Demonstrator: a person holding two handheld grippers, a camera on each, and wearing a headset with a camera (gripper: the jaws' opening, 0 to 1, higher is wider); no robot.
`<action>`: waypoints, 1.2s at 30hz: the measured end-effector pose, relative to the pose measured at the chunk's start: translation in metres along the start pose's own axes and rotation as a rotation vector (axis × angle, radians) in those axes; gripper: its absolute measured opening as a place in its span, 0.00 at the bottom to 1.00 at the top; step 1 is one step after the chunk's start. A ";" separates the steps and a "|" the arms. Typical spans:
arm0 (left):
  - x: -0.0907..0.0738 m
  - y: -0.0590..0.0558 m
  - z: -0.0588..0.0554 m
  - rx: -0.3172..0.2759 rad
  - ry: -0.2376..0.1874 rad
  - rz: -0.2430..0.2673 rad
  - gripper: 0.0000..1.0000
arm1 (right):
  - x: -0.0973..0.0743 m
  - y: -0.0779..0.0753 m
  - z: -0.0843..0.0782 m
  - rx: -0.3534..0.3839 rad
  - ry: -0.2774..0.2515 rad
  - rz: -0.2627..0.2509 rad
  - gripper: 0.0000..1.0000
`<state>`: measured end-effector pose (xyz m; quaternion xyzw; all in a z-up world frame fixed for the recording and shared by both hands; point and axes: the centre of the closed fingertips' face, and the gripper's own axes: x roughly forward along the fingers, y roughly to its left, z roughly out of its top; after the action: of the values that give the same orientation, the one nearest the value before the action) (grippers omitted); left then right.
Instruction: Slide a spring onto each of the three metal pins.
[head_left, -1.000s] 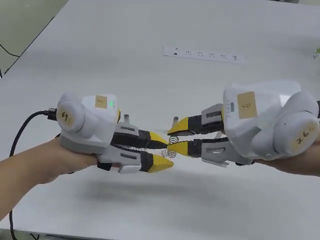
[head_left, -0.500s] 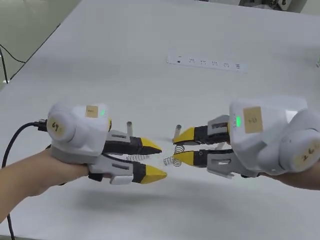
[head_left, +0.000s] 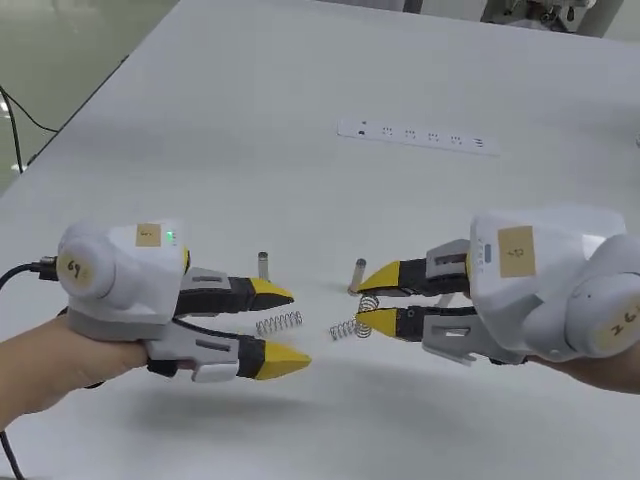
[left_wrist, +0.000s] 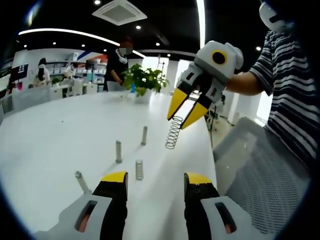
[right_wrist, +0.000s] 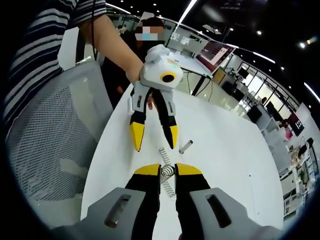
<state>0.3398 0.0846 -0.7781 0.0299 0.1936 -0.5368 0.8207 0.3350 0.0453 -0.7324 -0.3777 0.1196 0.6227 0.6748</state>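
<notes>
1. The right gripper (head_left: 362, 302) has its fingers clamped on the held spring (head_left: 346, 327). They pinch it near one end, and the rest of the coil dangles free past the yellow tips. I can't tell if the low end touches the worktop (head_left: 250, 150).
2. The left gripper (head_left: 297, 326) has its fingers wide apart and isn't gripping anything.
3. The loose spring (head_left: 278, 322) lies on its side on the worktop. In the head view it sits in the gap between the left gripper's fingers, a bit short of the tips and not touching either one as far as I can see.
4. The grippers point at each other, tips near but apart, and the held spring hangs in the space between them.
5. The first pin (head_left: 263, 264) stands upright just beyond the left gripper's upper finger. The second pin (head_left: 359, 272) stands upright right behind the right gripper's upper fingertip, close to the held spring.
6. A power strip (head_left: 415, 136) lies well back on the worktop.
</notes>
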 end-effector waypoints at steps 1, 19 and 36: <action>-0.001 0.001 0.000 -0.001 -0.003 0.010 0.41 | 0.000 -0.001 0.000 0.003 -0.001 -0.002 0.07; -0.028 0.019 -0.006 -0.041 -0.053 0.132 0.67 | -0.006 -0.004 -0.010 0.024 0.015 -0.027 0.07; -0.042 0.027 -0.010 -0.068 -0.078 0.180 0.98 | -0.012 -0.009 -0.018 0.043 0.024 -0.054 0.07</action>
<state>0.3464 0.1347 -0.7766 -0.0017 0.1763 -0.4549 0.8729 0.3471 0.0247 -0.7339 -0.3737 0.1306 0.5971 0.6977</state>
